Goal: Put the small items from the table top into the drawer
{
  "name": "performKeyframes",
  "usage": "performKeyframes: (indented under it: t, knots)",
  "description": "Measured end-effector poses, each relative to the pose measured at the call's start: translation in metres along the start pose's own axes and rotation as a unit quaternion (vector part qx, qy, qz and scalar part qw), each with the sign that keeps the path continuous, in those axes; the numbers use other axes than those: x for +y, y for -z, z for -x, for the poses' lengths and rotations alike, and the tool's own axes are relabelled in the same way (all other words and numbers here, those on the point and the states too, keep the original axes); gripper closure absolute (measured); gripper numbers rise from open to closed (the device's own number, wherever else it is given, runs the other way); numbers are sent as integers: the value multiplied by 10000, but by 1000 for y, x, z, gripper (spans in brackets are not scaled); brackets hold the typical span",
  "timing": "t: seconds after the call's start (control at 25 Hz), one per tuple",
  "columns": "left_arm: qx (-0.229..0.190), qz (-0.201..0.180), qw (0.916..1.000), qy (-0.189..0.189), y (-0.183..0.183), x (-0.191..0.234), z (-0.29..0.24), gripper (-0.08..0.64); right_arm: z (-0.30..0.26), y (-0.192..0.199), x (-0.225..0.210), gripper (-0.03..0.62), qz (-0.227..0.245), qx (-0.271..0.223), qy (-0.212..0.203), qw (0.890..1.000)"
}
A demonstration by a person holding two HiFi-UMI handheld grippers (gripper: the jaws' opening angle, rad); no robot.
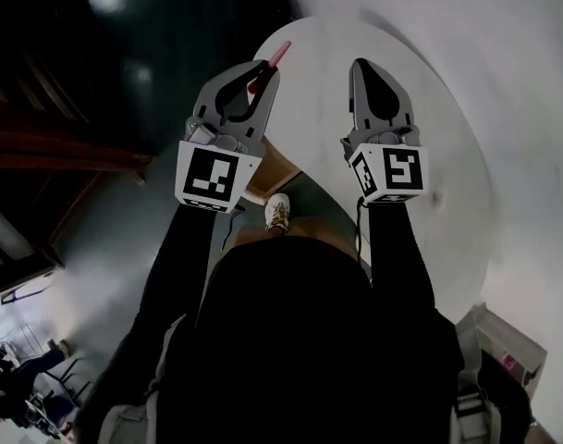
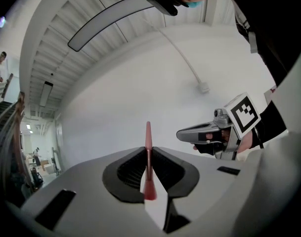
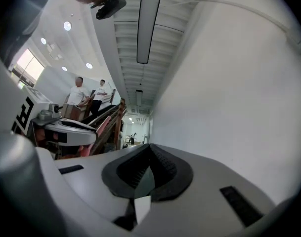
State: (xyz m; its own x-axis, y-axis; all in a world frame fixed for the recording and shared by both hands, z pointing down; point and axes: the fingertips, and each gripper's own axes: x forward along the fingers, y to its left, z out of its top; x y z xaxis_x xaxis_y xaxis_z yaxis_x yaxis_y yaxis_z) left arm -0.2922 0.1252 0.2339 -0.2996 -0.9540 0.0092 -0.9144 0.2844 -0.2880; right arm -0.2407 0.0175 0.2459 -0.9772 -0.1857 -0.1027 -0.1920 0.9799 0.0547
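Note:
A thin red-pink stick-like item (image 2: pixel 148 158) stands upright between the pads of my left gripper (image 2: pixel 148 150), which is shut on it. Its pointed end sticks out past the fingertips. In the head view the left gripper (image 1: pixel 262 70) is raised at centre left with the pink tip (image 1: pixel 279 55) showing beyond it. My right gripper (image 1: pixel 360 67) is held up beside it, a little apart. Its jaws meet at the tips with nothing between them (image 3: pixel 150 147). Both grippers point up at a white wall and the ceiling. No drawer is identifiable.
A white curved surface (image 1: pixel 447 146) fills the right of the head view, with dark floor (image 1: pixel 124 81) on the left. A tan wooden piece (image 1: pixel 274 166) and a shoe (image 1: pixel 277 211) lie below the grippers. People (image 3: pixel 86 95) stand by stairs far off.

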Motion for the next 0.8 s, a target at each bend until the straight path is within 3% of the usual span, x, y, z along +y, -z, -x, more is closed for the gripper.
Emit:
performKeyframes:
  t: [0.28,0.52,0.8]
  knots:
    - [316,102,9982,-506,39,40,27,505,-43,23,56,566,-112,60,-691,9975]
    - [533,204,9969,-539,62,40,35,505,-48,33,63,565,-190,149,-773,9967]
    - [1246,660,9891,-420,139,11,40,505,-35,41,58,565,-150,304,-775,9964]
